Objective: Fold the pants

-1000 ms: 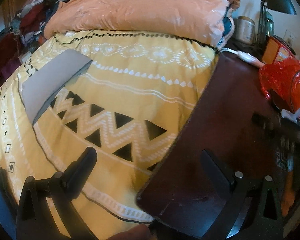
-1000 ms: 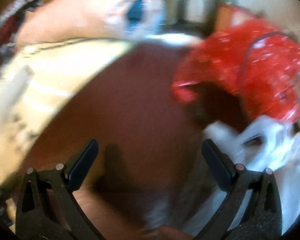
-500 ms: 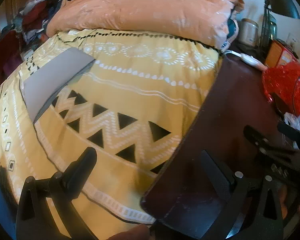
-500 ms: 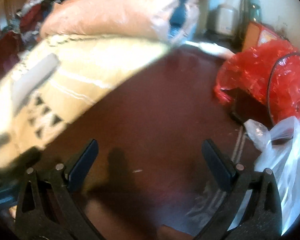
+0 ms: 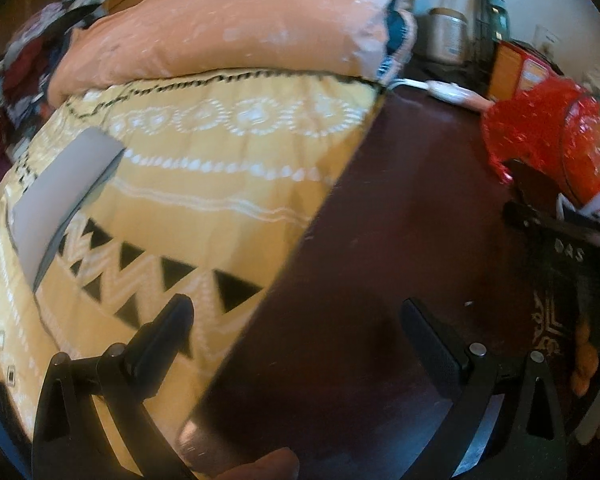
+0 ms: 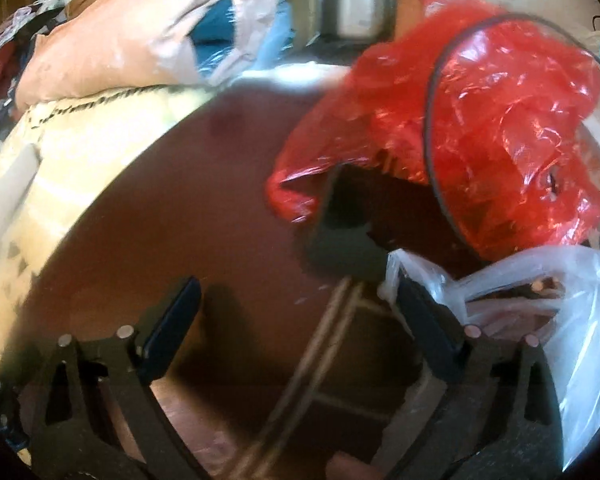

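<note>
Grey folded pants (image 5: 60, 196) lie flat on the yellow patterned bedspread (image 5: 228, 184) at the left of the left wrist view, far from both grippers. They show as a pale blurred strip in the right wrist view (image 6: 14, 184). My left gripper (image 5: 296, 320) is open and empty, over the bed's edge and the dark table (image 5: 400, 240). My right gripper (image 6: 300, 300) is open and empty, low over the same dark table (image 6: 180, 220). Its black body shows at the right of the left wrist view (image 5: 560, 240).
An orange duvet (image 5: 240, 28) lies folded at the head of the bed. On the table stand a red plastic bag (image 6: 480, 120), a clear plastic bag (image 6: 560, 320), a metal canister (image 5: 446, 34), an orange box (image 5: 516, 68) and a white cable (image 5: 448, 92). Clothes (image 5: 24, 68) pile at far left.
Both grippers have swung right, away from the bed and over the dark table. The right gripper has come closer to the red and clear bags. Both stay open and empty.
</note>
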Tool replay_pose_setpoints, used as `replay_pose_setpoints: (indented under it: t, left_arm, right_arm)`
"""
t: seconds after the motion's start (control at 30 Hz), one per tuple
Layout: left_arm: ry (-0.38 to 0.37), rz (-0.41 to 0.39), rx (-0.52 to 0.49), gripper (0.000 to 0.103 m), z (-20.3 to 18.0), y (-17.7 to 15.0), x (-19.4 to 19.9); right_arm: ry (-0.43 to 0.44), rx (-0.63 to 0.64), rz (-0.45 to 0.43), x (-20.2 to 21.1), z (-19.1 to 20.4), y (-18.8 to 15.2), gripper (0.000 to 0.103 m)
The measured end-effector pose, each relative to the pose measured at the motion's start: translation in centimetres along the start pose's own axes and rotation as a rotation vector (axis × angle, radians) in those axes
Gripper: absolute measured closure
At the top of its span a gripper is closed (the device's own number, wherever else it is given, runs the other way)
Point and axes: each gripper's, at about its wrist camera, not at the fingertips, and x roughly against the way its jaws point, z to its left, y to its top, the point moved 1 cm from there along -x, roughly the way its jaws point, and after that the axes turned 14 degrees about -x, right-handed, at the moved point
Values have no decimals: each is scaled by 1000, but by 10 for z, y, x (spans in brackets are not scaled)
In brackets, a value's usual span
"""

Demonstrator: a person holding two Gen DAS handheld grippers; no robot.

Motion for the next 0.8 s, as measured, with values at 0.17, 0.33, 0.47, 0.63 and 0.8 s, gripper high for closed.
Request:
replay_pose_setpoints:
  t: [0.17,0.33,0.47,0.63,0.8]
  left_arm:
    - [-22,2,-25,0,-12,16,-20]
    - [-65,20,14,0,-11,36,-39]
    - [-149,38,72,0,-8,46,-55]
    - [-157,32,37,0,-17,54,-60]
    - [-185,34,14,0,-20,70,-71]
  right_arm:
    - [-89,17,-4,3,10,-2,4]
    - [-115,20,-22,15,16,-11,3]
    - [-182,28,-47,16,12,-10,5]
    - [-133,-49,-114,31,-13,-2,2]
    - [-136,6,-67,31,-10,-11,1]
